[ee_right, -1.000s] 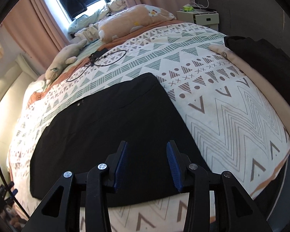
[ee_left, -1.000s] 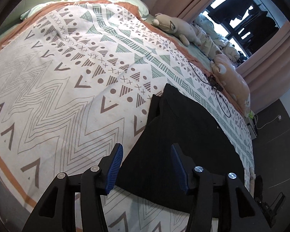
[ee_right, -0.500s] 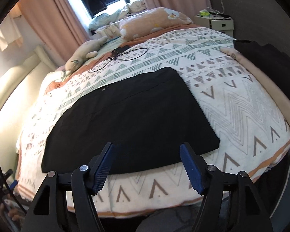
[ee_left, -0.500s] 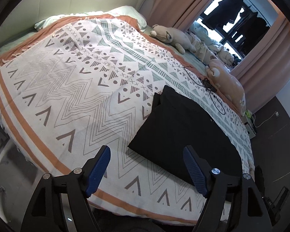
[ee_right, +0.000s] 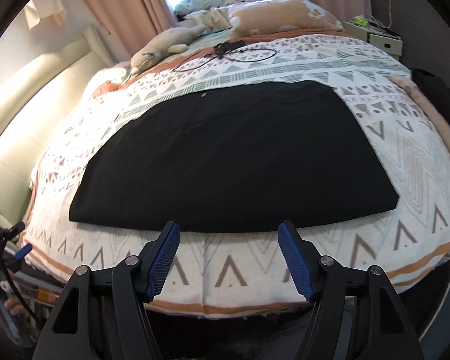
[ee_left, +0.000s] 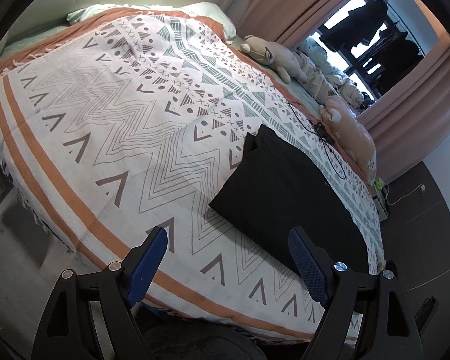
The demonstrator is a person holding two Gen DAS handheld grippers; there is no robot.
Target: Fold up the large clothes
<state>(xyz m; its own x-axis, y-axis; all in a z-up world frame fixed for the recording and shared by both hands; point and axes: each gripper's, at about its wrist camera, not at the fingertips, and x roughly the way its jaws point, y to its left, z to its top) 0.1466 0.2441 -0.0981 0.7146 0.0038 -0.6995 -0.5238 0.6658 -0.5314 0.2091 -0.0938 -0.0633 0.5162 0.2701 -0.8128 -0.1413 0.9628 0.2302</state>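
Pink curtains (ee_right: 129, 6) frame a window behind a bed covered by a patterned blanket (ee_left: 111, 138) with zigzags, triangles and orange stripes along its near edge. On the blanket, toward the near edge of the bed, lies the black garment (ee_right: 225, 156), folded flat into a broad rectangle. Beyond the garment, a black cable (ee_right: 243, 54) loops on the blanket, and past it plush toys (ee_right: 165, 48) lie along the far side of the bed. To the right of the garment, at the bed's edge, other dark and beige clothes (ee_right: 429, 96) are piled. The left gripper (ee_left: 228, 258) hovers over the blanket's near edge, beside the garment's corner, its jaws wide and opening, nothing between them. The right gripper (ee_right: 228, 255) hangs just short of the garment's near edge, its jaws parted but closing, empty, pads clear of the cloth.
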